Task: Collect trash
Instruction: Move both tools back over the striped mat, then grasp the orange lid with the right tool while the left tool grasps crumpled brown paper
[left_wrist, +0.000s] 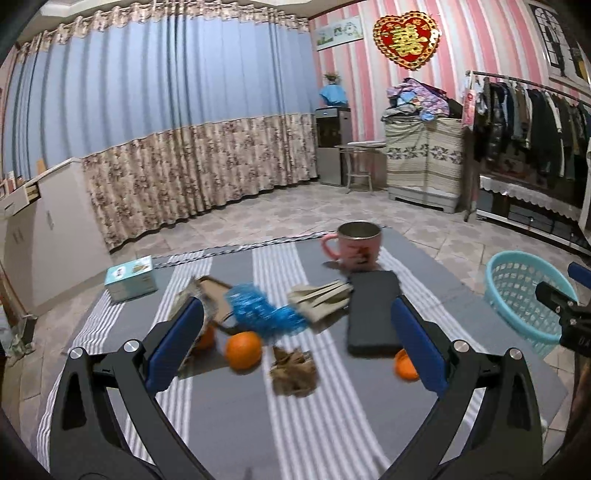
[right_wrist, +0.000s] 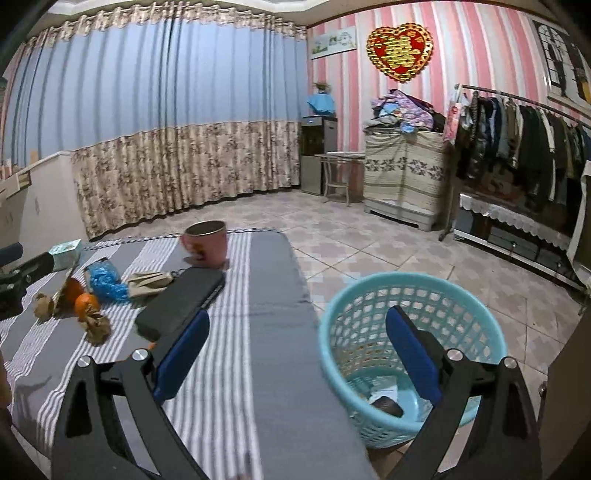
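Observation:
On the grey striped table (left_wrist: 229, 424) lie a crumpled blue wrapper (left_wrist: 262, 312), a crumpled brown paper (left_wrist: 293, 373), a folded beige paper (left_wrist: 319, 301) and a torn cardboard piece (left_wrist: 212, 291). My left gripper (left_wrist: 295, 332) is open and empty above them. My right gripper (right_wrist: 295, 350) is open and empty, at the table's right edge over the turquoise basket (right_wrist: 373, 295), which holds some scraps (right_wrist: 384, 400). The basket also shows in the left wrist view (left_wrist: 517, 291). The blue wrapper (right_wrist: 105, 282) and brown paper (right_wrist: 96, 326) also show in the right wrist view.
Three oranges (left_wrist: 243, 350) (left_wrist: 405, 364) (left_wrist: 205, 338), a pink mug (left_wrist: 356, 245), a black case (left_wrist: 375, 314) and a teal box (left_wrist: 130, 278) sit on the table. Another brown crumple (right_wrist: 42, 305) lies at its left. A clothes rack (right_wrist: 524, 147) stands at the right.

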